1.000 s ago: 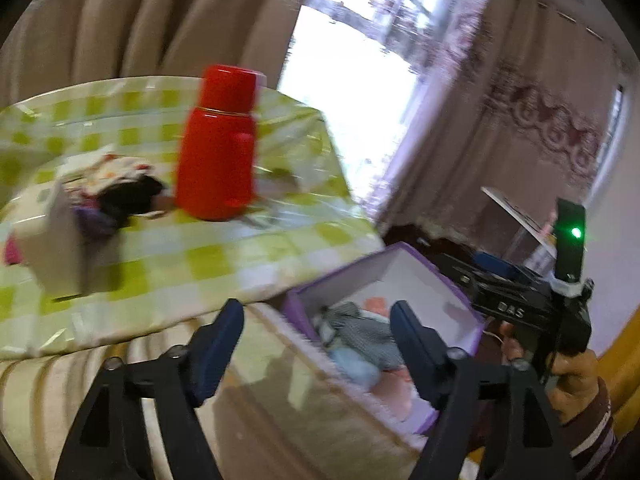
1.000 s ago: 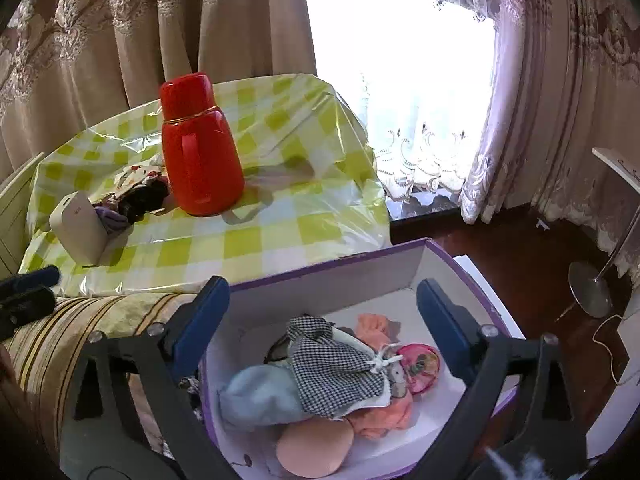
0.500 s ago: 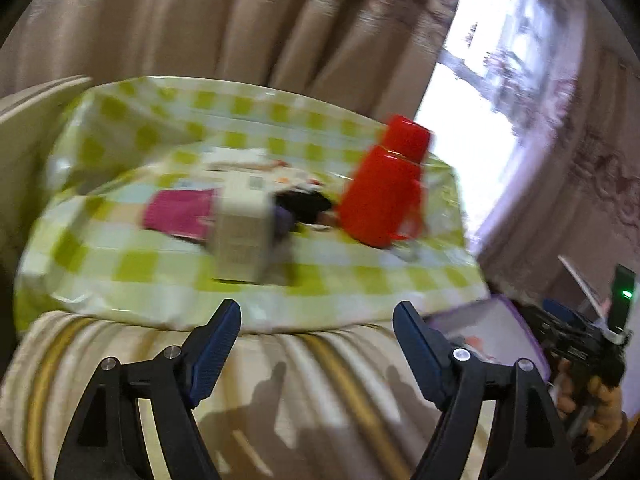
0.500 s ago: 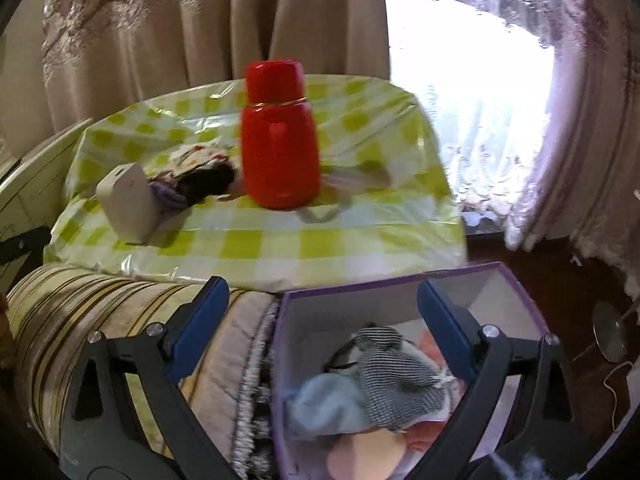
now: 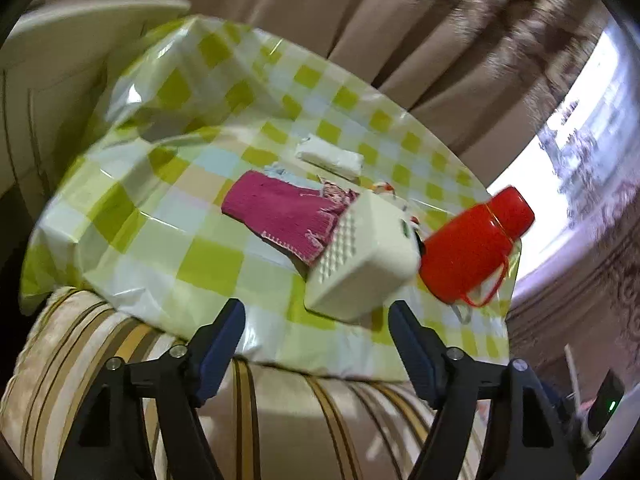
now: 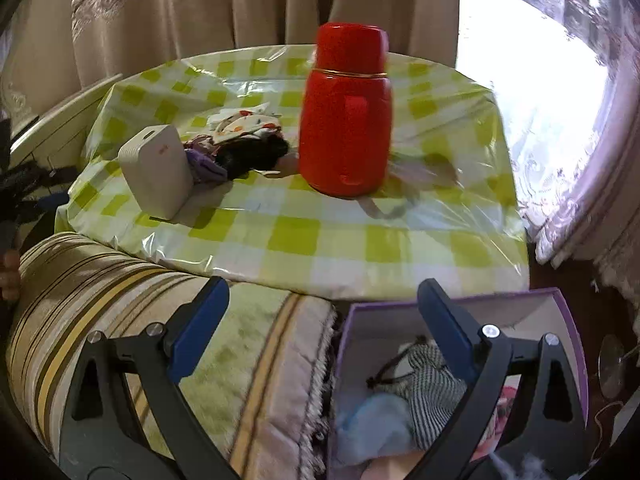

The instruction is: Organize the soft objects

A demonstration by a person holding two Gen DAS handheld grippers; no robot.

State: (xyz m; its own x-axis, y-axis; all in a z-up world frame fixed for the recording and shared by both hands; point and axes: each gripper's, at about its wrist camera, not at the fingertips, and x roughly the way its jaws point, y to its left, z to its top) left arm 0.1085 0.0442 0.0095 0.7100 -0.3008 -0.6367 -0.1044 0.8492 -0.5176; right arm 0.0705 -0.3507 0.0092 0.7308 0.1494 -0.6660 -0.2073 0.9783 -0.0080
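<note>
A magenta knitted cloth lies on the green-checked table, with a folded white cloth behind it. A patterned cloth and dark and purple soft pieces lie between the white box and the red flask. A purple box at lower right holds a checked cloth and a light blue piece. My left gripper is open and empty over the striped cushion, short of the table. My right gripper is open and empty above the cushion and the purple box's edge.
A red flask stands mid-table; it also shows in the left wrist view. A white plastic box stands left of it, seen up close from the left. A striped cushion lies before the table. Curtains hang behind.
My left gripper has swung left, away from the purple box, toward the table and the magenta cloth. My right gripper has drawn back and left from over the box. Both stay open.
</note>
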